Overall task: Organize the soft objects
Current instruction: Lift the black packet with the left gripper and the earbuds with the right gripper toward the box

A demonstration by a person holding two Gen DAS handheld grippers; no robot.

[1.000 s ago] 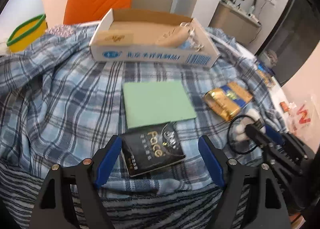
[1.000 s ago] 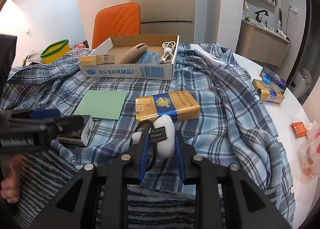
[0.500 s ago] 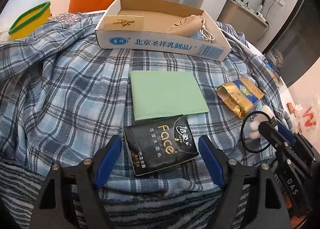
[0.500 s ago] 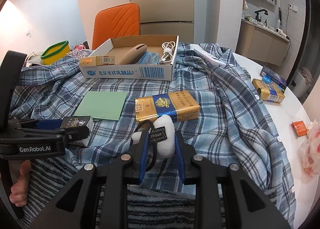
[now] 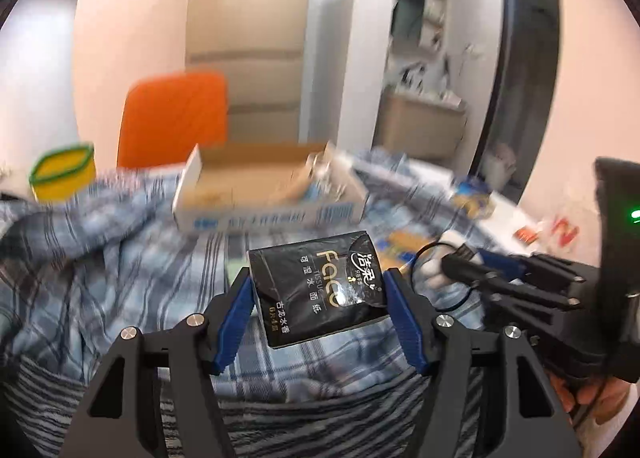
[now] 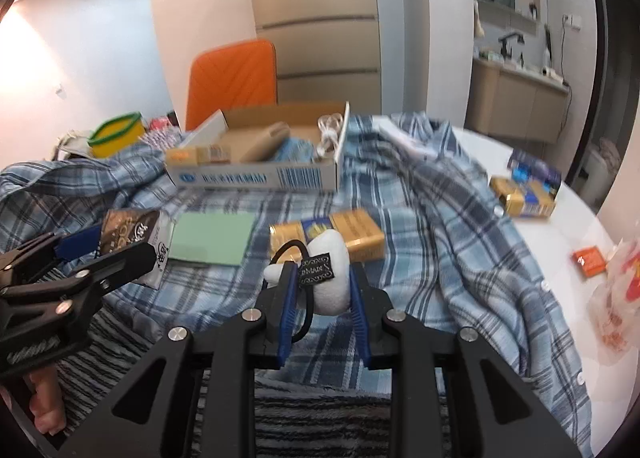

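My left gripper [image 5: 318,294] is shut on a black tissue pack [image 5: 320,290] marked "Face" and holds it above the blue plaid shirt [image 5: 100,258]. The pack also shows in the right wrist view [image 6: 132,232], at the left. My right gripper [image 6: 322,286] is shut on a white plush hair tie [image 6: 330,278] with a black elastic loop and a black label, held above the shirt. In the left wrist view the right gripper [image 5: 452,266] is to the right of the pack. A green cloth [image 6: 212,238] lies flat on the shirt.
An open cardboard box [image 6: 260,174] with a cable and other items stands at the back. A gold and blue carton [image 6: 356,234] lies beyond the hair tie. Another gold pack [image 6: 524,194] and an orange packet [image 6: 590,262] lie on the white table. A yellow bowl [image 6: 116,134] and orange chair [image 6: 232,78] are behind.
My left gripper closed on the tissue pack and lifted it off the shirt, tilting upward. My right gripper also rose a little, still holding the hair tie.
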